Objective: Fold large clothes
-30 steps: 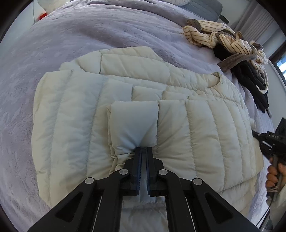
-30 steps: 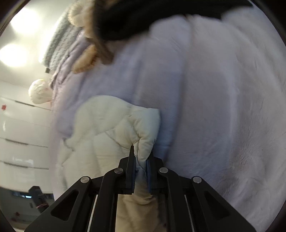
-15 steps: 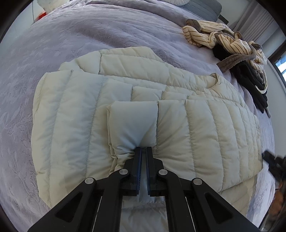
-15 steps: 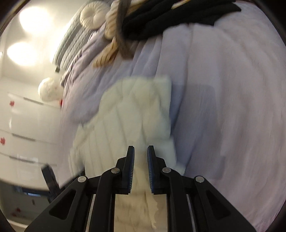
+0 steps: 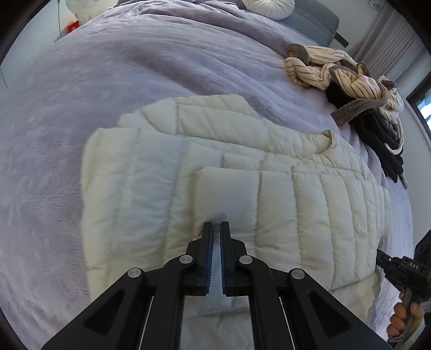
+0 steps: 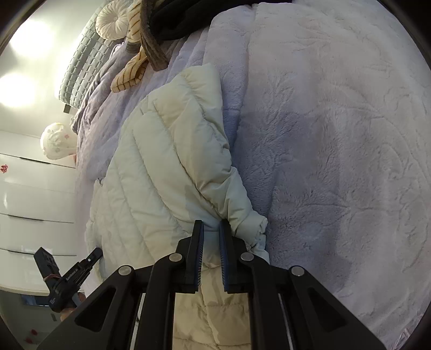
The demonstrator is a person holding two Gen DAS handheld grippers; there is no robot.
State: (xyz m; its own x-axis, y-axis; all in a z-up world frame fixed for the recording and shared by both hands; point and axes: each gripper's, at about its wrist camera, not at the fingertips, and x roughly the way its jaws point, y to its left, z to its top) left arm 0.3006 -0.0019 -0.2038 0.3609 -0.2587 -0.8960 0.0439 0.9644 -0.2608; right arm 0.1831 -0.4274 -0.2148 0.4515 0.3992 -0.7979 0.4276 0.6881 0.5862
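Cream puffer jacket flat on the lilac bedspread. My left gripper pinches its folded sleeve, jaws nearly touching; right gripper is closing on the other sleeve's cuff (slippery shell). Risk: cuff slips out mid-fold, fold springs open.

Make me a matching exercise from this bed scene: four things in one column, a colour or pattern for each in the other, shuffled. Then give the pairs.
Things:
1. puffer jacket
2. blanket
3. round cushion
4. sweater

Colours:
A. lilac
B. cream with dark thin stripes
C. white, pleated
D. plain cream, quilted

Pairs: 1-D, 2-A, 3-C, 4-B
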